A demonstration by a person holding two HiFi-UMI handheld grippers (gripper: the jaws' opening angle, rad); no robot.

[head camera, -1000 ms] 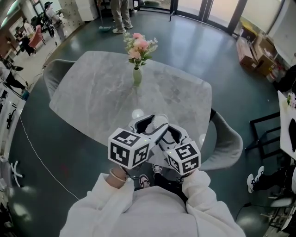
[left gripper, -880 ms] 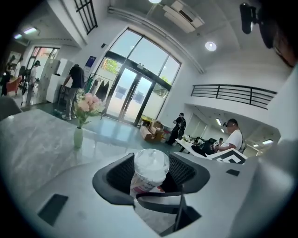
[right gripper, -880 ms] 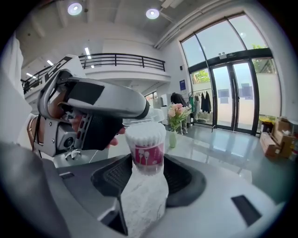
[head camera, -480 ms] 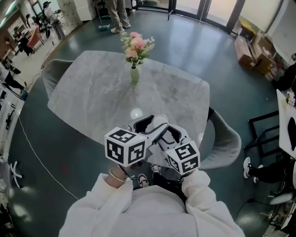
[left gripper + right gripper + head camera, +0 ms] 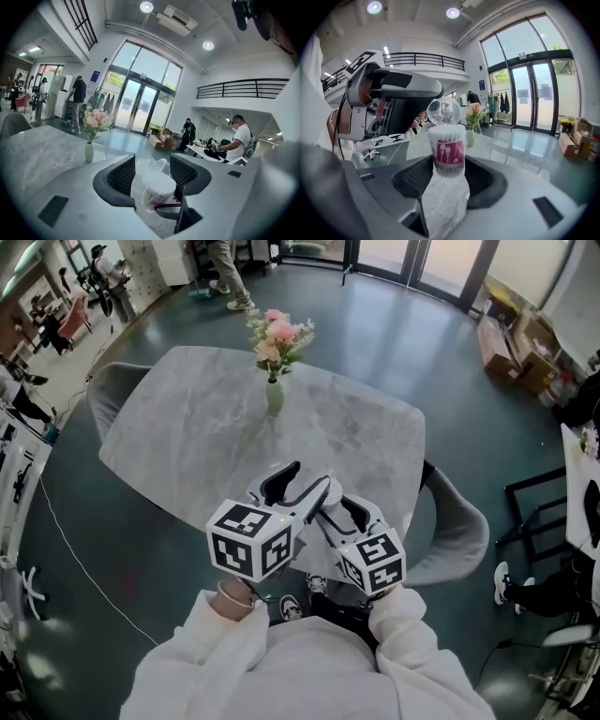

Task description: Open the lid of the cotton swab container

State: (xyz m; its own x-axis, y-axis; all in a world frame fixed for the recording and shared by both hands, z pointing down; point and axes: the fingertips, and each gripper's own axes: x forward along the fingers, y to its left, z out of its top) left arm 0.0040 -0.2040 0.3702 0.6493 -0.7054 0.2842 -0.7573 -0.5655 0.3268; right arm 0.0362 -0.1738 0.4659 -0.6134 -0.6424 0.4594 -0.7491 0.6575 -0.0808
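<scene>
The cotton swab container [image 5: 447, 150], a clear tub with a pink label and packed white swabs, stands upright between the jaws of my right gripper [image 5: 447, 174], which is shut on it. Its clear lid [image 5: 444, 111] is tipped up behind the swabs. My left gripper [image 5: 405, 110] reaches in from the left, with its fingertips beside the lid. In the left gripper view the container [image 5: 158, 190] and lid [image 5: 160, 166] sit in the wide gap of the open left gripper [image 5: 152, 169]. In the head view the left gripper [image 5: 298, 486] and right gripper [image 5: 337, 512] meet over the table's near edge, hiding the container.
The grey marble table [image 5: 187, 427] carries a vase of pink flowers [image 5: 274, 390] near its far side. Grey chairs stand at the right [image 5: 455, 531] and far left [image 5: 112, 381]. A person's legs [image 5: 225, 268] show beyond the table.
My left gripper has moved forward over the container, and its jaws now cover the white top that showed earlier. The right gripper has stayed where it was.
</scene>
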